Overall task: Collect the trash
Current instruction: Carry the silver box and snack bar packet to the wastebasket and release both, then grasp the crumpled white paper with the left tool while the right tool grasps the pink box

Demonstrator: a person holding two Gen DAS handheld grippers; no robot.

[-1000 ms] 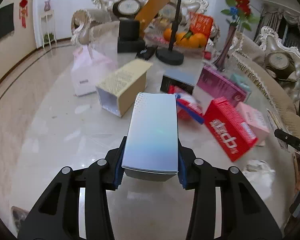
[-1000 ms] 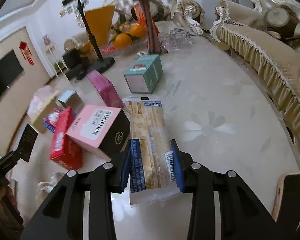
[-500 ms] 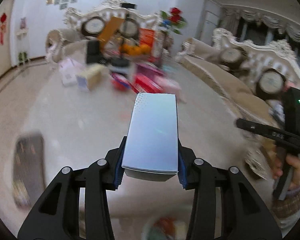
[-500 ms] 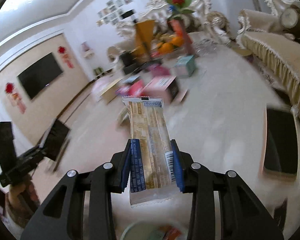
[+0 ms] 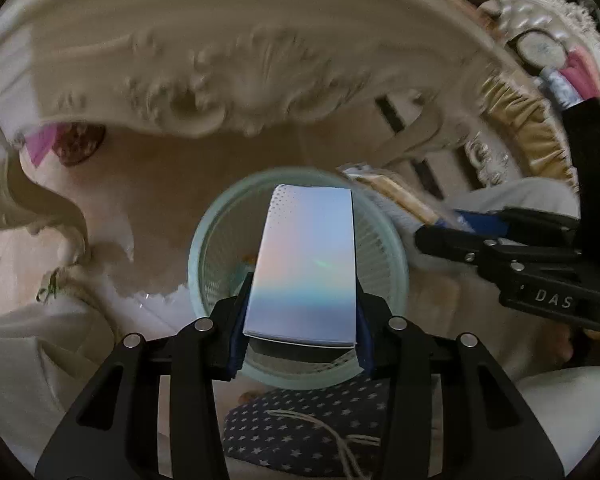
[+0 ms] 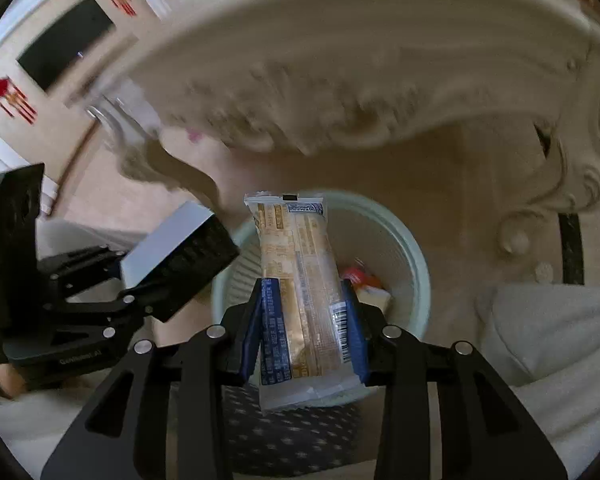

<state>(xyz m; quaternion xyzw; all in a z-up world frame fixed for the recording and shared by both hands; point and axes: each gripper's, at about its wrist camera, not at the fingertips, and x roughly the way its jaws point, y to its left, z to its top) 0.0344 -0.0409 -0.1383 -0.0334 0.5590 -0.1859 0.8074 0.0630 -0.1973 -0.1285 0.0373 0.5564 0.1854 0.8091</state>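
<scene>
Two grippers are pointing down over a pale green wastebasket (image 5: 396, 256) on the floor. Your left gripper (image 5: 300, 316) is clamping a shiny silver box (image 5: 306, 256) above the basket's mouth. Your right gripper (image 6: 306, 320) is pinching a tan snack wrapper (image 6: 300, 276) over the same basket, which is already holding some wrappers (image 6: 364, 280).

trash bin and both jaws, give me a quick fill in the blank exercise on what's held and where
1. The left gripper is shut on a shiny iridescent ____.
2. The right gripper is shut on a tan snack ____.
3. Both held items hang over the pale green ____, which stands on the floor.
4. At the bottom of the trash bin some trash already ____.

Missing words: box; wrapper; trash bin; lies
</scene>
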